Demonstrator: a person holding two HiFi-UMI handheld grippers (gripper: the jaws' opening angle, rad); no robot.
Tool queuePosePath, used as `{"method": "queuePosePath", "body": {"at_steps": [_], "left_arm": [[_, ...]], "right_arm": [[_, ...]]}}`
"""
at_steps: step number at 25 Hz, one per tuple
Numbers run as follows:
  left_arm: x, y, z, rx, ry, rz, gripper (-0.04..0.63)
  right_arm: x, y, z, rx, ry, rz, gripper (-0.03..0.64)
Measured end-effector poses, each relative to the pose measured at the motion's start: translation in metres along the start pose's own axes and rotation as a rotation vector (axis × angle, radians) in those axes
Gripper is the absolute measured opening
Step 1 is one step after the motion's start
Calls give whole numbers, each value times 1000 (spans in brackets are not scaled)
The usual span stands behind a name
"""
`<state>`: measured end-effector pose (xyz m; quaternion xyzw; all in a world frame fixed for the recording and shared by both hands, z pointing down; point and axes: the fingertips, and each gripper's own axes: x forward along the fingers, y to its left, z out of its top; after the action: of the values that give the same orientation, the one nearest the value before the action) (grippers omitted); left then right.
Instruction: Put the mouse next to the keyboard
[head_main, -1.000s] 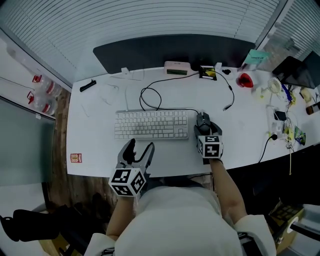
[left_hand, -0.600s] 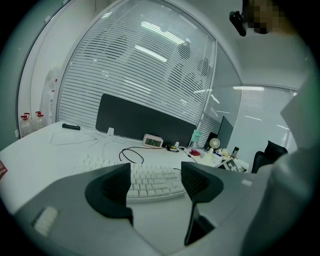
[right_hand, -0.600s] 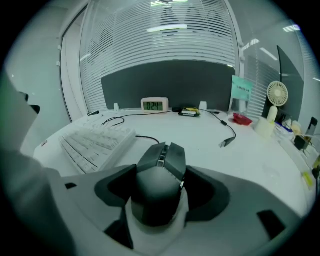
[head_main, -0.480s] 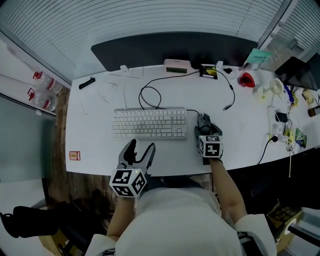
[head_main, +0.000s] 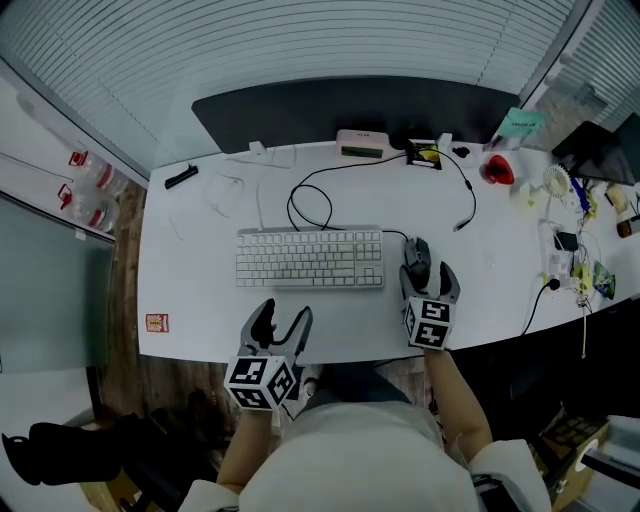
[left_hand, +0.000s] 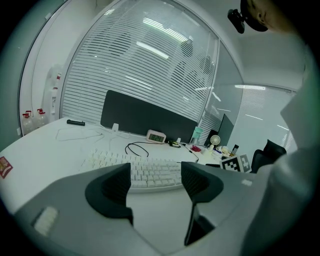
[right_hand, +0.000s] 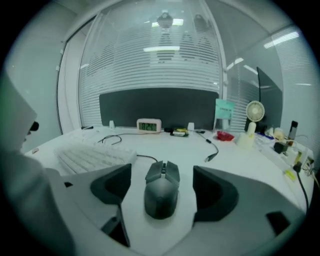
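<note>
- My right gripper has just been opening its jaws. They stand wide, with the mouse between them and a clear gap on each side, so I have hold of nothing.
- The mouse sits flat on the desk, just beside the right end of the keyboard and near the front edge. I judge the placing done; what is left is getting away cleanly.
- To do that well I would keep the jaws this wide and draw straight back along the line of the mouse, lifting a little. A sideways drift could let a pad catch its flank and push it askew or into the keyboard.
- The cable runs from the mouse's nose around behind the keyboard. I cannot tell if it is taut; if so, it might tug the mouse once I am clear.
- My left gripper hangs open and empty over the front edge, before the keyboard. It should stay clear.
</note>
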<state>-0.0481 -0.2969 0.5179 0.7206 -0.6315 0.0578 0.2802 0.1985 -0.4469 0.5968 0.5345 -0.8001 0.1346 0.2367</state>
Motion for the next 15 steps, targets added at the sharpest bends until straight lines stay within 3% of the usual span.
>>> {"method": "queuePosePath", "body": {"at_steps": [3,5,9,11,15], "left_arm": [[-8,6,-9,-15,3,-7,307],[-16,6,-14,-13,0,-20,307],[-42,1,-22,18,-8,-46,307],[-58,-2,-25,34,-16,-54,307],[-92,-8,-31,40,-43,-55,307]], "right_arm": [[-30,9,17,58,-80,1,336],[-51,19,24,86,-113,14,210],[-94,40,28,120,-150,25,49],[-117,53,28,128,-163,43,3],[-161,80,23,127,-184,110,2]]}}
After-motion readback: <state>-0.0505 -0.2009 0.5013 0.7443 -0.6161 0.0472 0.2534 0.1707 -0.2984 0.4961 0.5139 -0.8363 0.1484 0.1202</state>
